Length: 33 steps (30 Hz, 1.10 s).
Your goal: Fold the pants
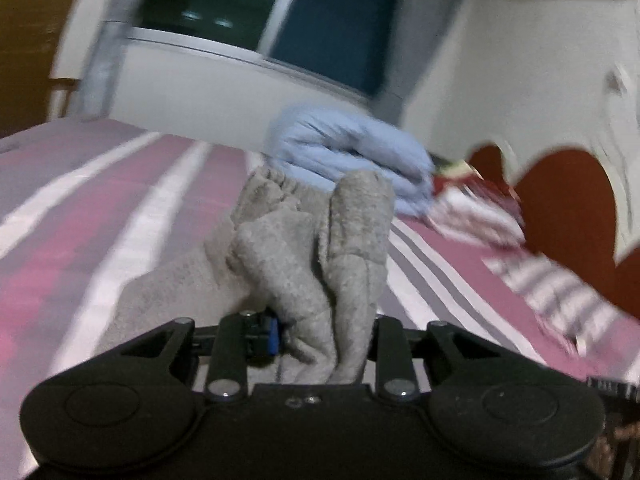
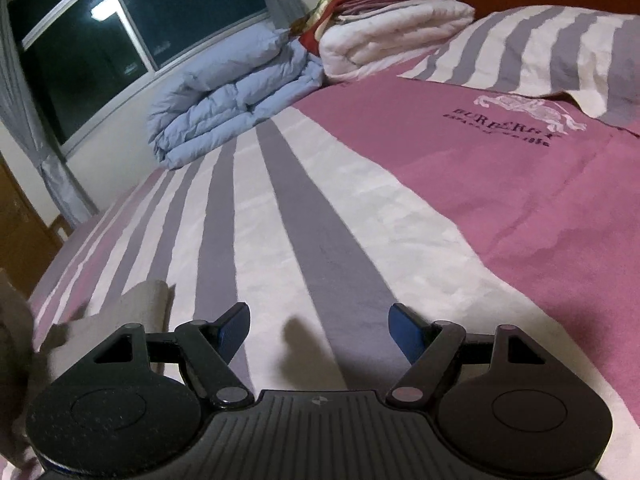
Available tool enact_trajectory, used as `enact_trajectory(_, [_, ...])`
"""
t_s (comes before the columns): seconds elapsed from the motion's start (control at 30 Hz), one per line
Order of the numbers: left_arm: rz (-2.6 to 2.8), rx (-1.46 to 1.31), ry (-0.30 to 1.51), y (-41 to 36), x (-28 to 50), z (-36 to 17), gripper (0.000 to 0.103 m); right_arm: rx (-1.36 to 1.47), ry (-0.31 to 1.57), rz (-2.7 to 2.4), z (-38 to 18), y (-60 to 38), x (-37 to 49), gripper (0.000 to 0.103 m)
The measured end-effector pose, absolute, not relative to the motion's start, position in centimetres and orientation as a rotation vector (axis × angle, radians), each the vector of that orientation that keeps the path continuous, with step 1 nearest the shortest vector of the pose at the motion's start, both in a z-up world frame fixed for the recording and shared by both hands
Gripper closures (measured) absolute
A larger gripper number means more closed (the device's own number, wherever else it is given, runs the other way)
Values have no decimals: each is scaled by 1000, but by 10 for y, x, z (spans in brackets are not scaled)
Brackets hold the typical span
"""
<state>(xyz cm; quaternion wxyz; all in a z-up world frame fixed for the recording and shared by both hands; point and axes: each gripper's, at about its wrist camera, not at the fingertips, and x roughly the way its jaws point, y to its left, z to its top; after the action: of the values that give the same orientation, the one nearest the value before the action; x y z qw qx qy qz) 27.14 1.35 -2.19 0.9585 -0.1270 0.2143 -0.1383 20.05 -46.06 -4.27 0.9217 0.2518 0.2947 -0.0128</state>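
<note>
- The left gripper (image 1: 320, 332) is pinched tight on a bunched fold of the grey pants (image 1: 304, 248), which rise crumpled above its fingers.
- The pants trail onto the striped bedspread (image 2: 360, 208), on the near side of the folded blue duvet (image 2: 236, 92).
- The right gripper (image 2: 320, 330) hangs just over the bedspread, jaws spread wide, holding nothing.
- A corner of the pants lies left of it.
- White bedding (image 2: 396, 36) is stacked right beside the duvet.
</note>
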Motion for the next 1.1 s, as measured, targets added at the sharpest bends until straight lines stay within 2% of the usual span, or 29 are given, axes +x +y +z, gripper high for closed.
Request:
enact_trajectory(0.3, [-426,-153,499,-82,275,-44,85,558,601,-37,-47,-482,192,27])
enact_trajectory(0.37, [-443,-122,555,-95,279,-53,79,562,600,-35,-46,-484,190,27])
enact_trajectory(0.43, [-421,-86,579,-100,280,-60,78,566,599,-42,-45,-483,188,27])
enact_trajectory(0.5, [-405,-77,577,-104,280,-62,69,571,596,-47,-45,-484,186,27])
enact_trajectory(0.53, [-403,-89,578,-103,279,-62,53,571,595,-50,-44,-484,185,27])
enact_trajectory(0.57, [-396,-92,577,-104,280,-61,31,570,595,-54,-44,-483,183,27])
enact_trajectory(0.6, [-388,-88,565,-104,279,-60,26,568,596,-57,-44,-483,183,27])
enact_trajectory(0.8, [-396,-88,557,-109,271,-57,26,562,593,-86,-42,-480,180,27])
enact_trajectory(0.9, [-392,-98,539,-108,264,-56,15,548,593,-94,-40,-479,180,27])
enact_trajectory(1.1, [-362,-91,496,-87,251,-45,15,548,586,-91,-35,-474,180,27])
